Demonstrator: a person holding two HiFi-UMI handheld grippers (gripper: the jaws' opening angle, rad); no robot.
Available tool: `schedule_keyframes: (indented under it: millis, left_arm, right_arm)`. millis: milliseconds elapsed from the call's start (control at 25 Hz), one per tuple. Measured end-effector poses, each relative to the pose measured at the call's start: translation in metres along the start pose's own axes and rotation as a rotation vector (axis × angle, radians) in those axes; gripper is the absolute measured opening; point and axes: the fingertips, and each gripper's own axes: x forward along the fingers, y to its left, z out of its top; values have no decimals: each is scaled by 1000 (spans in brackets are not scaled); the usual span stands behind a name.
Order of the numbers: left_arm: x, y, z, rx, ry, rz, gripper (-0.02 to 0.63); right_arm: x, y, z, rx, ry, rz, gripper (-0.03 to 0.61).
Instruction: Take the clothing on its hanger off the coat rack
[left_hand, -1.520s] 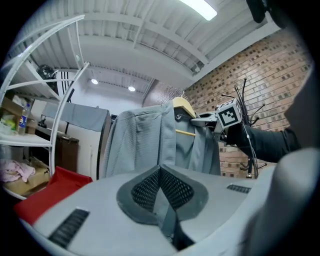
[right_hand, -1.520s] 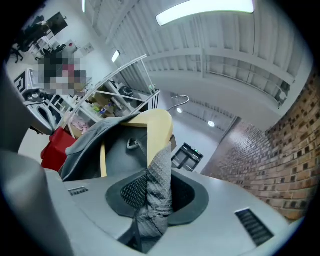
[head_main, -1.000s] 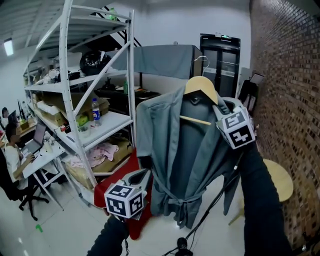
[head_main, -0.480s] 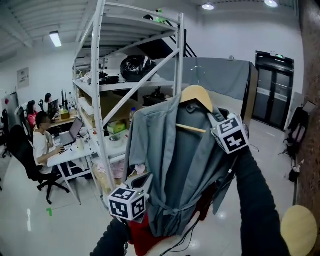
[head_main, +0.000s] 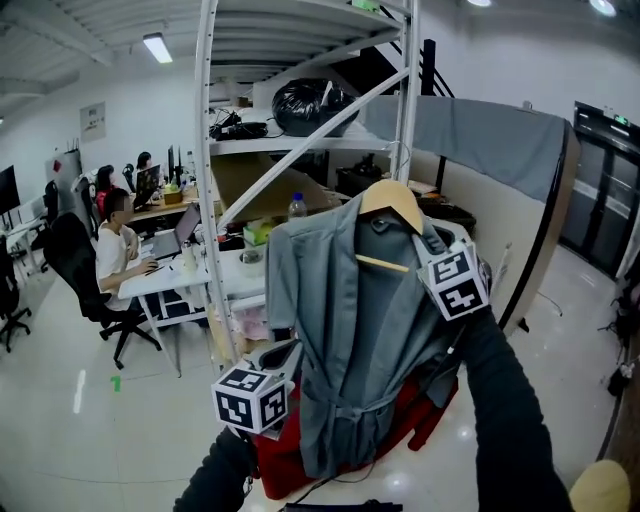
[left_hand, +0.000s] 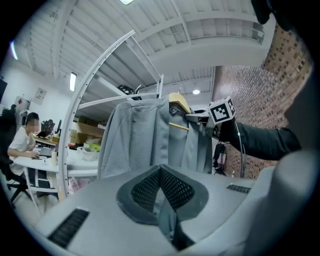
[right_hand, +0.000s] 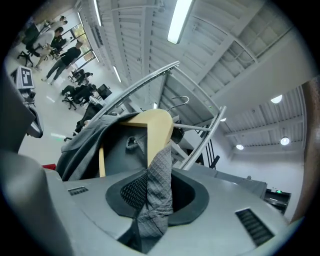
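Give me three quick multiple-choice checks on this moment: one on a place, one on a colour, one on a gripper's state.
1. Where on the robe is the right gripper clamped?
A. At the shoulder, by the wooden hanger
B. At the bottom hem
C. At the belt

2. What colour is the robe?
A. Red
B. White
C. Grey

3. How does the left gripper stand?
A. Open and empty
B. Shut on robe fabric
C. Shut on the hanger's hook

Answers:
1. A: the right gripper view shows fabric between the pads just below the hanger's end.
2. C: it is grey in every view.
3. B: the left gripper view shows grey cloth pinched between the pads.
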Motion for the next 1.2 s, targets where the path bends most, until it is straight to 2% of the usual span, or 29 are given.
schedule_keyframes:
  millis: [160,400,760,1040,1200]
  left_arm:
    - [18,7,-20,-11,36,41,3]
    - [39,20,-49,-37,78,79,3]
    - [78,44,-93,-94,150,91,3]
    - [102,59,-134,-144,225,95,3]
    - [105,72,-155,-167,268,115,3]
  right_arm:
    - [29,33,-49,10,15,62,69]
    - [66,74,-123,88,90,125,69]
    - [112,129,-200,136,144,234,69]
    - [128,203,-264,150,209,367,69]
    - [130,256,-308,166,279,456,69]
